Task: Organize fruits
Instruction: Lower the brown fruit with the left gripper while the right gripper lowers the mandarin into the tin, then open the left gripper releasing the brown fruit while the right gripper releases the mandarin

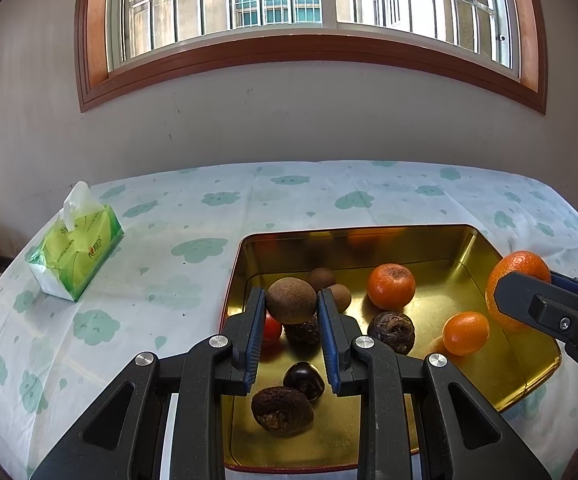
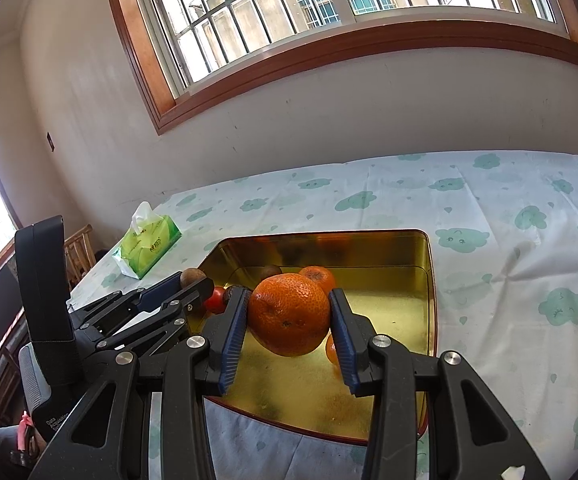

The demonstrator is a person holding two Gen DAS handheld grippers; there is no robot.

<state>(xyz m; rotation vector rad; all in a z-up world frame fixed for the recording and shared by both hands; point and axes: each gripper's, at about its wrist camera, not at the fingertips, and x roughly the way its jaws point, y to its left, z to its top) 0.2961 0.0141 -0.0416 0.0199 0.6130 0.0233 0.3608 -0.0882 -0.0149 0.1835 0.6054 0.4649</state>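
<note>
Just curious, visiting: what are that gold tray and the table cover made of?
Gold tray: looks like thin metal, glossy finish; its walls mirror the fruit. Table cover: seems soft cloth or thin plastic sheeting, matte, printed with green clouds; creases show.

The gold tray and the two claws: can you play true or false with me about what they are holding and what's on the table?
1. The left claw holds a round brown fruit. True.
2. The right claw holds a banana. False: it grips a big orange.
3. The gold tray is empty. False: oranges and dark fruits lie in it.
4. A green tissue pack sits on the tablecloth. True.
5. The tissue pack is inside the tray. False: it sits apart, left of it.
</note>
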